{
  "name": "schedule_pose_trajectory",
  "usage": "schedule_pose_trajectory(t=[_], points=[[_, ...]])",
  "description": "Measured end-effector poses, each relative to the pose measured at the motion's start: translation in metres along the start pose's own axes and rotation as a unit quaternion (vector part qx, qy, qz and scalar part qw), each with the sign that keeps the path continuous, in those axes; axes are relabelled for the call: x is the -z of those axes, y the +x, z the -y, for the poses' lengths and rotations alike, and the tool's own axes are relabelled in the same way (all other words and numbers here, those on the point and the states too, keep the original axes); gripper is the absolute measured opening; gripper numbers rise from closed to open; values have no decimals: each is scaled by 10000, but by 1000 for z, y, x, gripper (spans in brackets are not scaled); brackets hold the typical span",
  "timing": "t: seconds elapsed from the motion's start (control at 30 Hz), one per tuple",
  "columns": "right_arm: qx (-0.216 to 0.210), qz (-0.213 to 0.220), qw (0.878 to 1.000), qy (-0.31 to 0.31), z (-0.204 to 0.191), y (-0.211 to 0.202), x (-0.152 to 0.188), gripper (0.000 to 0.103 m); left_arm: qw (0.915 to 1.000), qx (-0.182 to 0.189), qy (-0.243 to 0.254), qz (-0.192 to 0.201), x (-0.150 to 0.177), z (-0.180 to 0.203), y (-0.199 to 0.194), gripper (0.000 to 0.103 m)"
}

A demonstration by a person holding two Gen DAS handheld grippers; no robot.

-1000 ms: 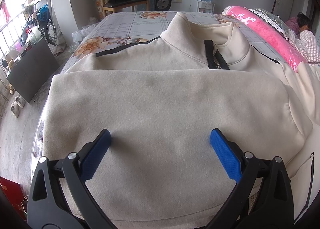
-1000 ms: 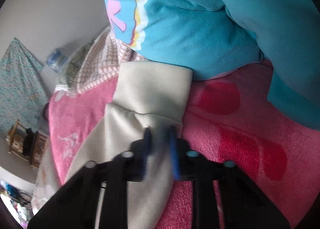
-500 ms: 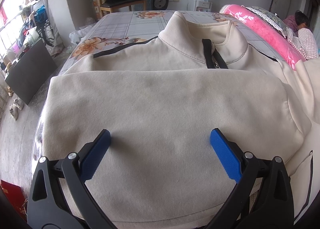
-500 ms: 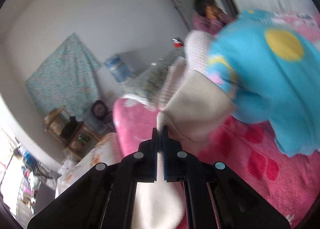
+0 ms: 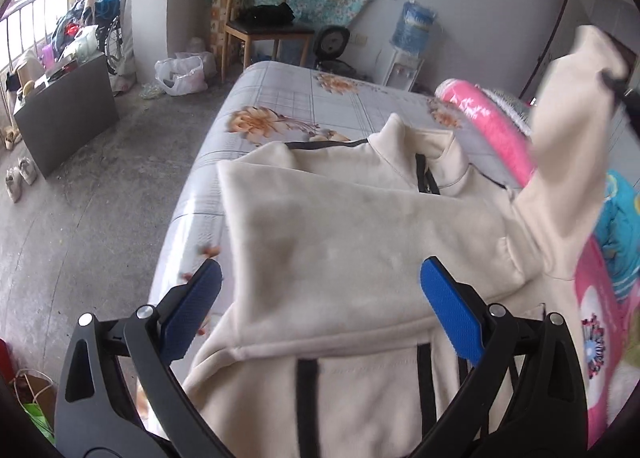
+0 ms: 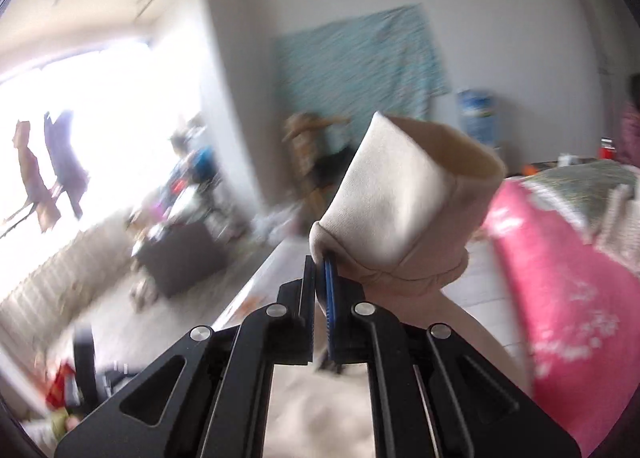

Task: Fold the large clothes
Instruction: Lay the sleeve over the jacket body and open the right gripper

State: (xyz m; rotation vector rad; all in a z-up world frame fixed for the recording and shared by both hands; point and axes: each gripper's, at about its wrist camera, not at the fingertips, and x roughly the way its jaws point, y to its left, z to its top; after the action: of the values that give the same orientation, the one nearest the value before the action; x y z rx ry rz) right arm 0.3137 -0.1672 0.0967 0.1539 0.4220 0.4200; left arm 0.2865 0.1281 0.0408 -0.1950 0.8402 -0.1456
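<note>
My left gripper (image 5: 320, 298) stands wide apart, its two blue pads (image 5: 450, 312) well separated and gripping nothing. It hangs above the near part of the cream jacket (image 5: 352, 242), and neither pad appears to press on the fabric. The jacket lies spread on the bed (image 5: 304, 98), collar (image 5: 420, 154) toward the far end and black zip trim showing at the neck. One sleeve is folded flat across the chest, directly beyond my left pads. The hem, with its black stripes, sits at the bottom of the left view, between and below the gripper's arms.

My right gripper (image 6: 322, 278) has its jaws nearly together and just parting, with the edge of the jacket's other sleeve cuff (image 6: 404, 210) still caught between them. The cuff stands up above the fingertips, its open mouth facing upward and away from me; the rest of that sleeve trails down below the gripper. In the left view this sleeve (image 5: 568, 162) rises off the bed at the right side of the jacket, lifted clear of the pink blanket (image 5: 496, 130) rolled beside it.

The right view is motion-blurred, so background detail is unreliable. A wooden chair (image 5: 260, 26) and a water dispenser (image 5: 412, 42) stand beyond the bed.
</note>
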Motion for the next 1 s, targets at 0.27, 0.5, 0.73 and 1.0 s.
schedule_pose_trajectory(t=[0.27,0.5,0.73,1.0], points=[[-812,-2875,9508,-823,-37,92,147,68,9971,683,-231,-250,14,-17,2,89],[-196,-2330,9718,-321,40,19,128,69,9912,1118,-500,-501,-17,1,51,69],[495,-2206,9731,450,117,10,126,69,9829,1047,-1190,-936,-61,6,128,62],[565,-2316,9699,493,133,14,150,69,9905,418,-847,-996,-76,18,164,27]])
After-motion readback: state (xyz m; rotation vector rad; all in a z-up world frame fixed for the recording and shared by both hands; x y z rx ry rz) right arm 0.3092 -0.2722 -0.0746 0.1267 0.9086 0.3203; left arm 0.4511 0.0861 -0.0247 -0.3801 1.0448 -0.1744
